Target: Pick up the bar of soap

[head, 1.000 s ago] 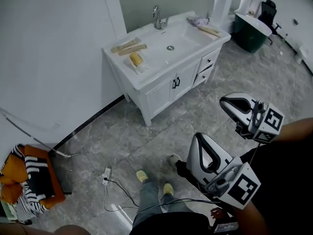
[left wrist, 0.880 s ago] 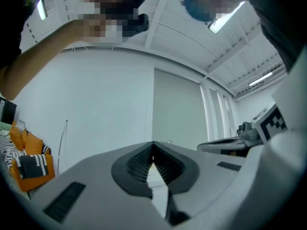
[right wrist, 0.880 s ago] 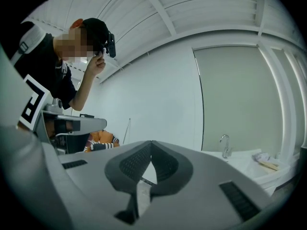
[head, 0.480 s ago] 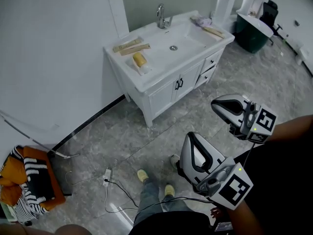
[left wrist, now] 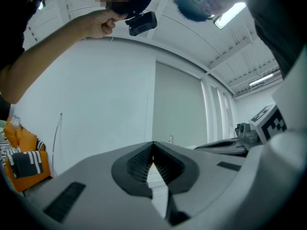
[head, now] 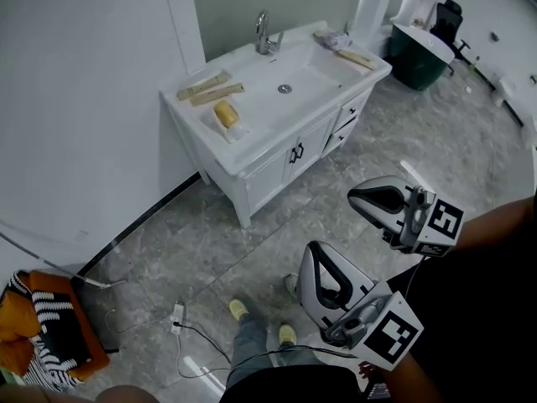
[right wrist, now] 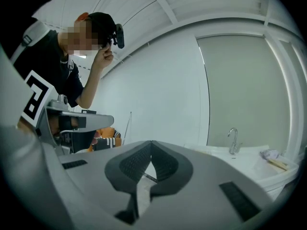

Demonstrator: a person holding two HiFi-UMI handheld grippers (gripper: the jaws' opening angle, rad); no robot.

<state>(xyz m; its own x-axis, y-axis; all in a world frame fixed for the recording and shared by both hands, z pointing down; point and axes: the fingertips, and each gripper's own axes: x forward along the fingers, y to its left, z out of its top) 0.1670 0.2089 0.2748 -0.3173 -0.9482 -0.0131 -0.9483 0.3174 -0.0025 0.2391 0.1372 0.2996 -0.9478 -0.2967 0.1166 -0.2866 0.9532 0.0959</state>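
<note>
Yellow, the bar of soap (head: 224, 113) lies on the counter of the white vanity (head: 267, 177), left of the basin, too small for any stamp to be read. Well apart from it, the left gripper (head: 312, 263) and right gripper (head: 354, 201) (each cube bears black square markers) have their jaws pressed together, empty. The person's body is cut off below.

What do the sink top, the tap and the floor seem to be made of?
Sink top: probably glazed ceramic, white and smooth.
Tap: metal, likely chromed; silvery shine.
Floor: stone or stone-look tile; grey veining, straight joints.
</note>
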